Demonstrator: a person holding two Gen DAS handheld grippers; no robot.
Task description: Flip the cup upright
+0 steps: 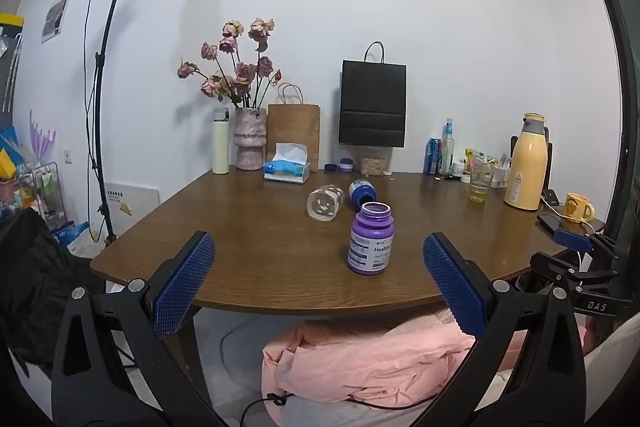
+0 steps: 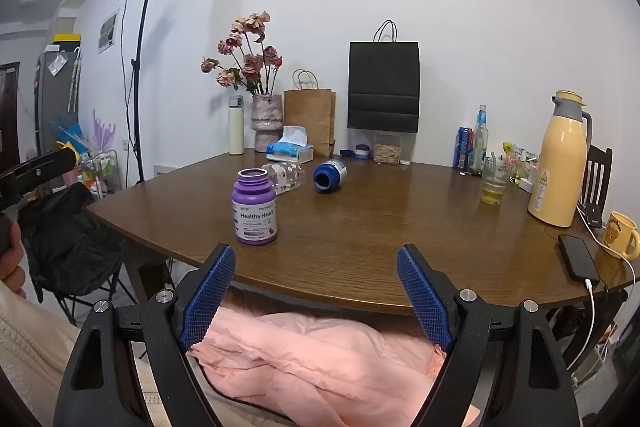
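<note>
A clear glass cup [image 1: 325, 203] with small printed motifs lies on its side on the brown table [image 1: 248, 247], base toward me; it also shows in the right wrist view [image 2: 285, 177]. A blue bottle [image 1: 361, 191] lies on its side beside it, seen too in the right wrist view [image 2: 329, 175]. A purple open bottle [image 1: 370, 238] stands upright nearer me, also in the right wrist view [image 2: 255, 206]. My left gripper [image 1: 318, 277] is open and empty at the table's front edge. My right gripper [image 2: 316, 291] is open and empty, also at the front edge.
At the back stand a vase of dried roses [image 1: 250, 137], a tissue box [image 1: 287, 169], paper bags [image 1: 373, 103] and a white flask [image 1: 220, 141]. On the right are a glass with yellow liquid [image 2: 494, 181], a yellow thermos [image 2: 560, 159], a mug [image 2: 622, 235] and a phone [image 2: 578, 257].
</note>
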